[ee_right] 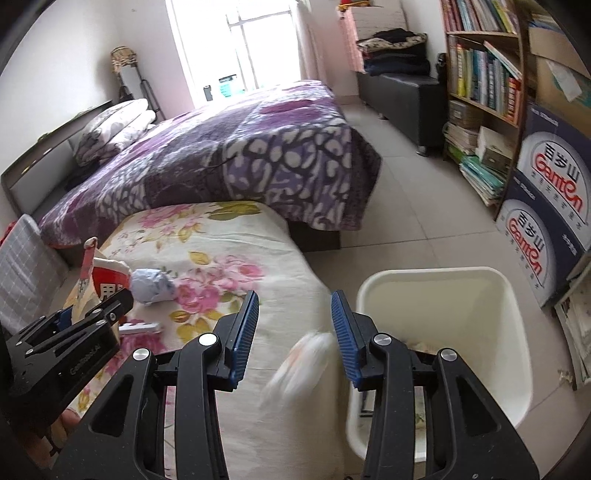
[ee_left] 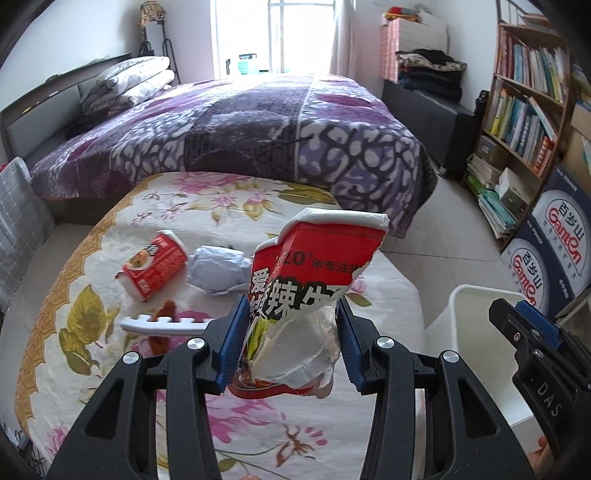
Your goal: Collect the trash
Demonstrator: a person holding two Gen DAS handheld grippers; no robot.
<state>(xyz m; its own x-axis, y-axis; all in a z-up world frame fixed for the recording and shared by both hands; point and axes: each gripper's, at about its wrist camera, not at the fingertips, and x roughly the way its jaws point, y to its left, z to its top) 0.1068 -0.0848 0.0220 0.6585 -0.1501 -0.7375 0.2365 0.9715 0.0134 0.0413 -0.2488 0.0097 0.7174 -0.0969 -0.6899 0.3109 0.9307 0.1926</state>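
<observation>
Torn red noodle carton (ee_left: 314, 295) sits clamped in the left gripper (ee_left: 291, 343), above the floral table (ee_left: 74, 295); carry it clear over the white bin (ee_right: 443, 295) before letting go. Right gripper (ee_right: 295, 332) stands open. A blurred pale scrap (ee_right: 299, 365) below it defies naming, and the bin's contents are mostly hidden.

A bright, overexposed window (ee_left: 273, 37) glows at twelve o'clock, between pale white walls (ee_left: 74, 33). Below it stretches a bed under a purple-and-white patterned blanket (ee_left: 251, 129), with folded floral pillows (ee_left: 129, 83) at ten o'clock. A wooden bookshelf packed with books (ee_left: 528, 96) stands at two o'clock, beside a dark bench (ee_left: 432, 114). Pale glossy floor tiles (ee_right: 417, 206) reflect daylight.
</observation>
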